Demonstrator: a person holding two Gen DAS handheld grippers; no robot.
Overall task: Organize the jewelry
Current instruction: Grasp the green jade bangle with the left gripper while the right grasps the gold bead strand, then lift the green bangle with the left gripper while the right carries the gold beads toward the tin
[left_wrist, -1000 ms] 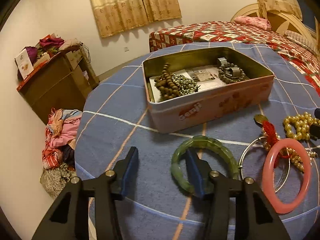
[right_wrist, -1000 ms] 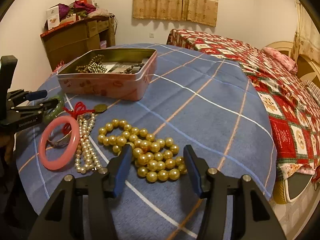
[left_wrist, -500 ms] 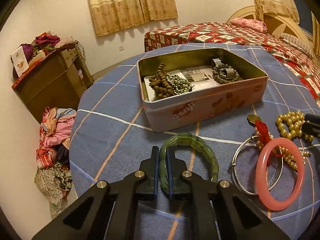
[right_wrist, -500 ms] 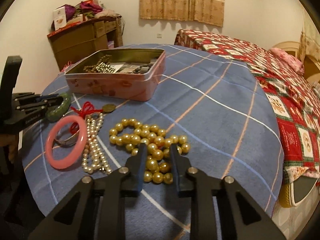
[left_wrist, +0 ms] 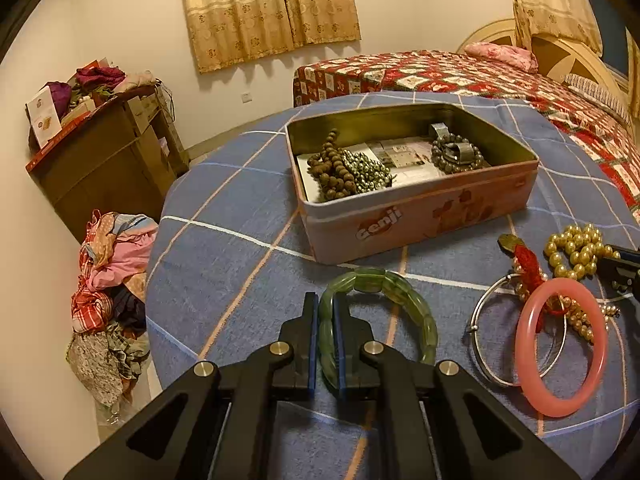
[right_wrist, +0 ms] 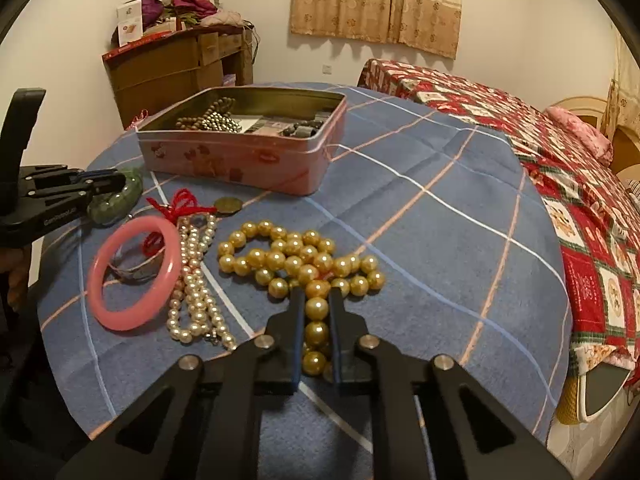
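Two grips are set: the left gripper (left_wrist: 326, 308) has pinched the green bangle (left_wrist: 404, 292) at lower centre, and the right gripper (right_wrist: 315, 300), jaws just closed, squeezes the gold bead necklace (right_wrist: 296, 258). Lifted, loose strands might snag or slip. Checked blue cloth (right_wrist: 420, 216); tin (right_wrist: 240, 156) upper left; bed (right_wrist: 560, 168) right.

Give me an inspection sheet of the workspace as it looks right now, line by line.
Surface: round table under a blue checked cloth.
Job's things: open pink tin holding beads; green bangle, gold bead necklace, pink bangle, pearl strand, silver bangle and red tassel on the cloth.
Clutter: clothes heap on the floor.
Grippers: left gripper shut on the green bangle; right gripper just closed on the gold bead necklace.
Cables: nothing seen.
Surroundings: bed, curtains, wooden cabinet.
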